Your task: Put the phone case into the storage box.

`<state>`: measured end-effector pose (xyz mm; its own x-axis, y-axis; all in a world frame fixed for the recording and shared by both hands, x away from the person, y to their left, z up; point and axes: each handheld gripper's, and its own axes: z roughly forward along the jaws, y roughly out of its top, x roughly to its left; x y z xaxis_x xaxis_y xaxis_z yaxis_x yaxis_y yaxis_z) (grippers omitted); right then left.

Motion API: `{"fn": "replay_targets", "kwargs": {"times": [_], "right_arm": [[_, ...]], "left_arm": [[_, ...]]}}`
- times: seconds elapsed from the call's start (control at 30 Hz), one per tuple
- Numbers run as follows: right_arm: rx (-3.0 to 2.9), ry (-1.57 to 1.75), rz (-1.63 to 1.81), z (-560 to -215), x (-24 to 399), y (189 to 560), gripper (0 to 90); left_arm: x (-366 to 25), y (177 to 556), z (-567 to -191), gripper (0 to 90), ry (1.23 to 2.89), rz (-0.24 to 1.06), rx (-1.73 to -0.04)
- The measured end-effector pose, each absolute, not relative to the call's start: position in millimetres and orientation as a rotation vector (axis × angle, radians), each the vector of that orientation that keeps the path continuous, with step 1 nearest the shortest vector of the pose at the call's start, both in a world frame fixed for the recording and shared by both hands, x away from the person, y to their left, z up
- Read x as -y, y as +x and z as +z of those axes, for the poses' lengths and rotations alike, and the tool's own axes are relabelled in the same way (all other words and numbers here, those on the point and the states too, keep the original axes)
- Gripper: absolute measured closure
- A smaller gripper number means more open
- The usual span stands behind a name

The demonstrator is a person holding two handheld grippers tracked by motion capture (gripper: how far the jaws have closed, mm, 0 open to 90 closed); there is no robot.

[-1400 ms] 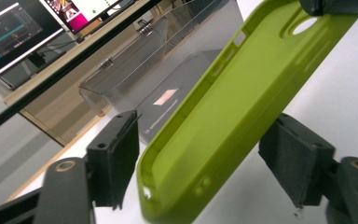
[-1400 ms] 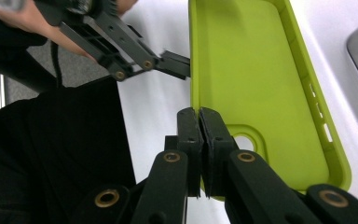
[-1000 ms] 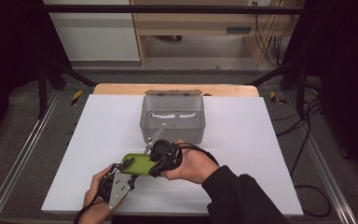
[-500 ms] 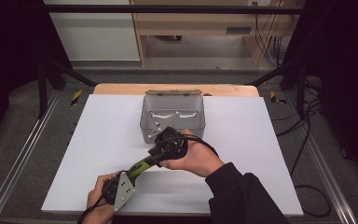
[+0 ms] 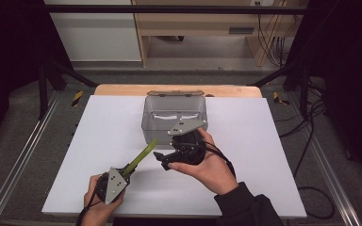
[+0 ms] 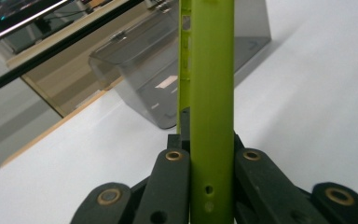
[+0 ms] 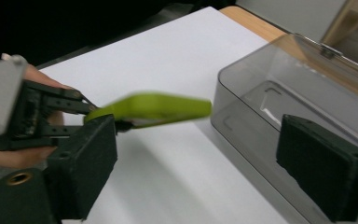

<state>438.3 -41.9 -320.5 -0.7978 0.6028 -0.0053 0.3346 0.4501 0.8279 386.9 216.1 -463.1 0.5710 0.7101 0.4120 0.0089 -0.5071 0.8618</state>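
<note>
The left gripper (image 5: 131,165) grips the green strip (image 5: 141,156); the right gripper (image 5: 162,160) has just been opening, empty; placing it in the clear box (image 5: 175,117) remains.

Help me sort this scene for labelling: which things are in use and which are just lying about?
In use: green strip, left gripper shut on it, right gripper open, grey bin.
Lying about: cables and shelf unit.
</note>
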Motion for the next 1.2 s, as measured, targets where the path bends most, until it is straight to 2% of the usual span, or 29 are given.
{"fn": "replay_targets", "kwargs": {"times": [0.1,0.47,1.2], "right_arm": [[-2.327,0.886,1.297,-331.2,44.7,431.7,7.7],[-2.193,0.995,1.319,-371.6,38.0,419.1,6.1],[-2.051,1.164,1.4,-417.5,25.5,401.7,5.1]], "left_arm": [[-224.7,389.3,-461.8,86.7,1.861,0.96,-0.667],[-239.7,391.6,-460.4,86.8,1.755,0.897,-0.813],[-244.5,390.4,-462.8,86.7,1.661,0.807,-0.934]]}}
